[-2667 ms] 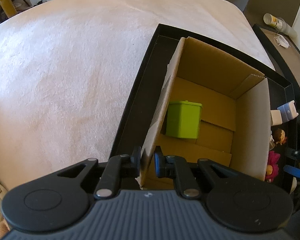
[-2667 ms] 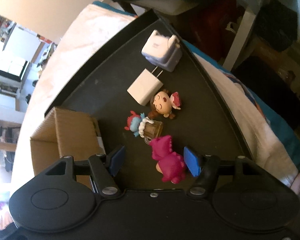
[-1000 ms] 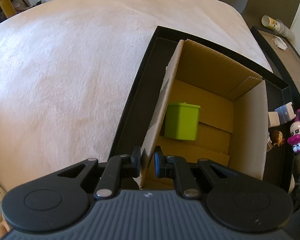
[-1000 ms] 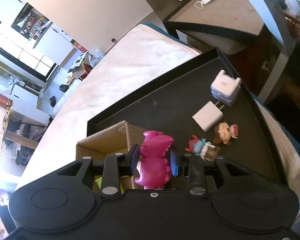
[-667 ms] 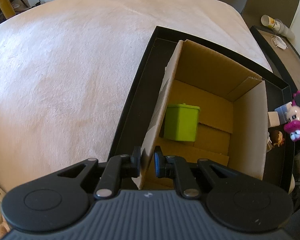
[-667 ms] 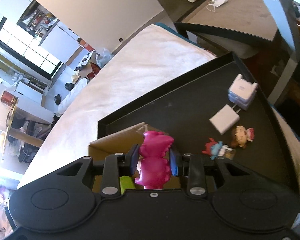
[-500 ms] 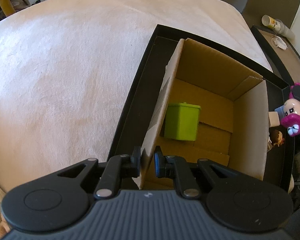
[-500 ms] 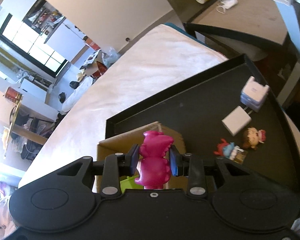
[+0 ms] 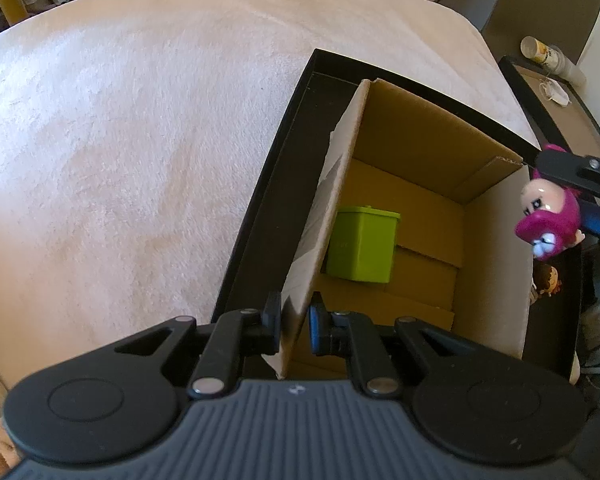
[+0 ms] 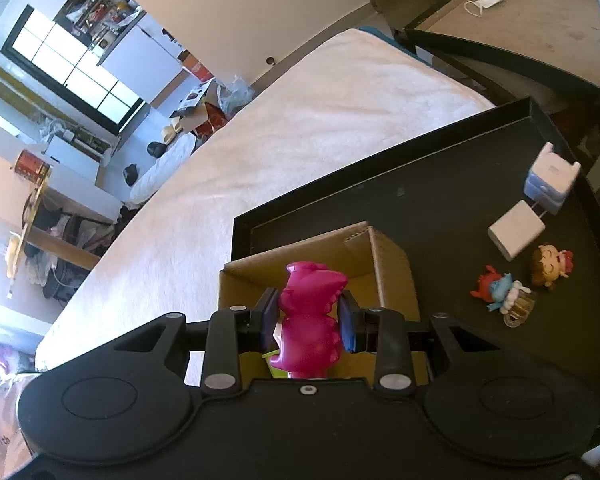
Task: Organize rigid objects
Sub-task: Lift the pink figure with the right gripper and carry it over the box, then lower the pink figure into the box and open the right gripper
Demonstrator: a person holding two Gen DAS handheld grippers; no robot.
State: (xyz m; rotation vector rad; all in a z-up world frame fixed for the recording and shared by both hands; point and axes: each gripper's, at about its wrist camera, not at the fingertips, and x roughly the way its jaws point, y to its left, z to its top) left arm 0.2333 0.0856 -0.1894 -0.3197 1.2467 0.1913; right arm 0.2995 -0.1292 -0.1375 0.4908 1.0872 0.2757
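L claw [image 9: 294,322] clamped tight, pointing steeply down; R claw [image 10: 307,320] clamped, angled down.

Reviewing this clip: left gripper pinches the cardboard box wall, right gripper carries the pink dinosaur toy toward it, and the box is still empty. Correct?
Not quite: the cardboard box is not empty. The left wrist view shows a green container standing inside it. The rest holds: the left gripper pinches the box wall and the right gripper holds the pink dinosaur toy.

No readable text, labels or brands anywhere; cup print too blurred.
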